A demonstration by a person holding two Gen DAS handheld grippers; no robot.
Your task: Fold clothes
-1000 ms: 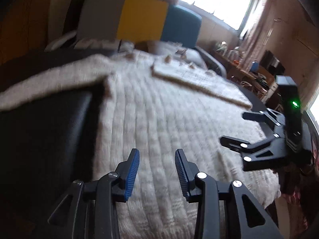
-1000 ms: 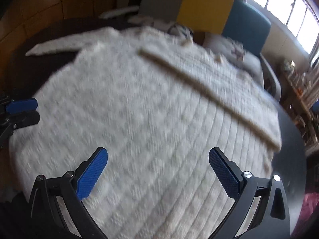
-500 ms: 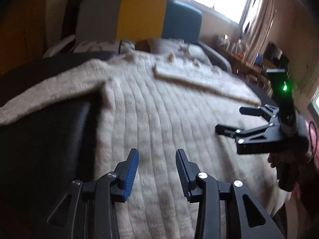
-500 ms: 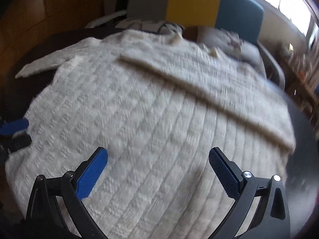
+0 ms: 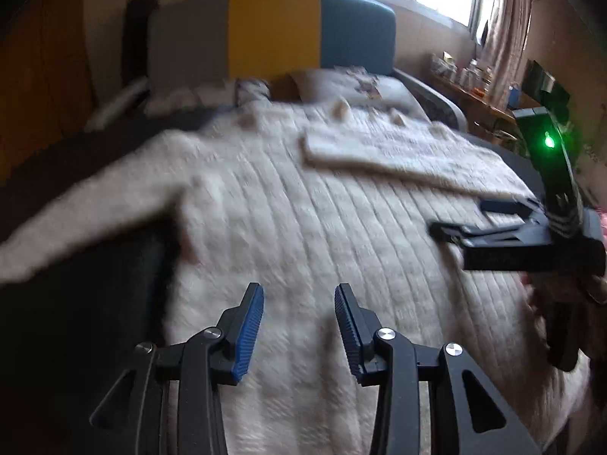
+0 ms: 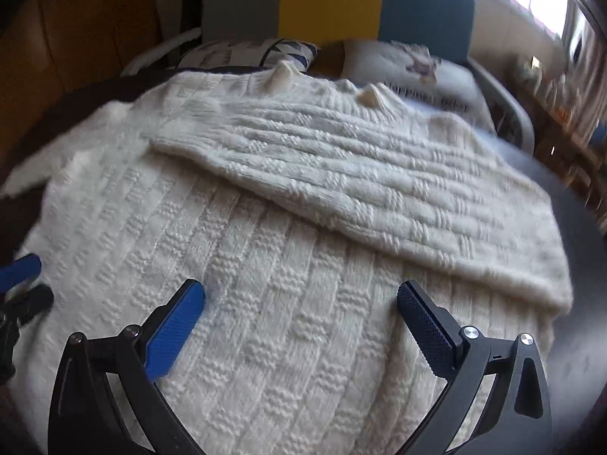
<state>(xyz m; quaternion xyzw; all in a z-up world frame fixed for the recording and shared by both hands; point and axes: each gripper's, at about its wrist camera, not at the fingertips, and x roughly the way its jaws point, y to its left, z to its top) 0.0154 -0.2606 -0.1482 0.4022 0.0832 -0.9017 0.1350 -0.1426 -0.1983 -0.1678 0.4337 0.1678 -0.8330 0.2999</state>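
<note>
A cream knitted sweater (image 6: pixel 288 265) lies flat on a dark table (image 6: pixel 592 265), neck toward the far side. Its right sleeve (image 6: pixel 360 174) is folded diagonally across the chest, while the left sleeve (image 5: pixel 95 208) stretches out over the dark surface. My left gripper (image 5: pixel 297 303) hovers open above the sweater's lower left part, holding nothing. My right gripper (image 6: pixel 301 303) stands wide open over the lower body of the sweater, also holding nothing. In the left wrist view my right gripper (image 5: pixel 474 220) appears at the right edge, held by a hand (image 5: pixel 561 303).
Behind the table stands a sofa with grey, yellow and teal back panels (image 5: pixel 273 34) and patterned cushions (image 6: pixel 246 53). A cluttered wooden shelf (image 5: pixel 474 87) runs under the bright window at the right. Wood panelling (image 6: pixel 76 30) is on the left.
Both grippers have moved forward over the sweater toward its folded sleeve and neck. The sweater itself has not shifted, and both grippers stay open.
</note>
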